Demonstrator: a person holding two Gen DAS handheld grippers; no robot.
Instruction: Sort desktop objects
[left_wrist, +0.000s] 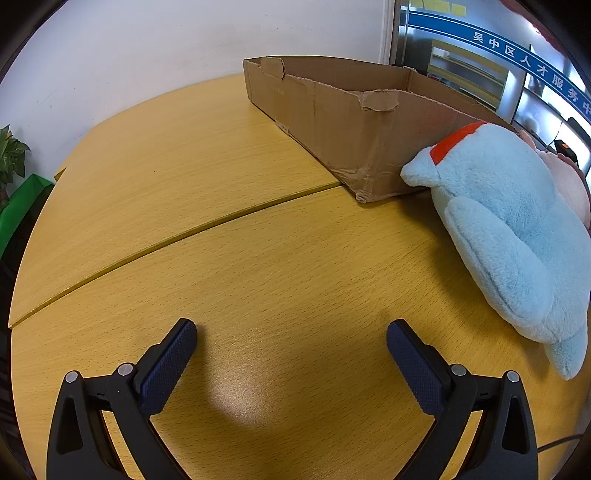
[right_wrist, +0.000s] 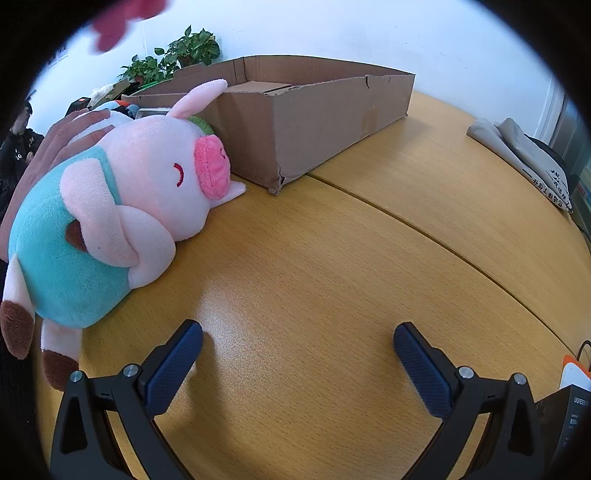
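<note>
Both the left gripper and right gripper hung spread and empty above the table. The pig toy and blue toy lay beside the cardboard box, probably awaiting sorting into it.

Pink pig plush in teal overalls lying sideways, snout touching open cardboard box.

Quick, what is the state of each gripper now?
Left gripper: open, holding nothing.
Right gripper: open, holding nothing.
</note>
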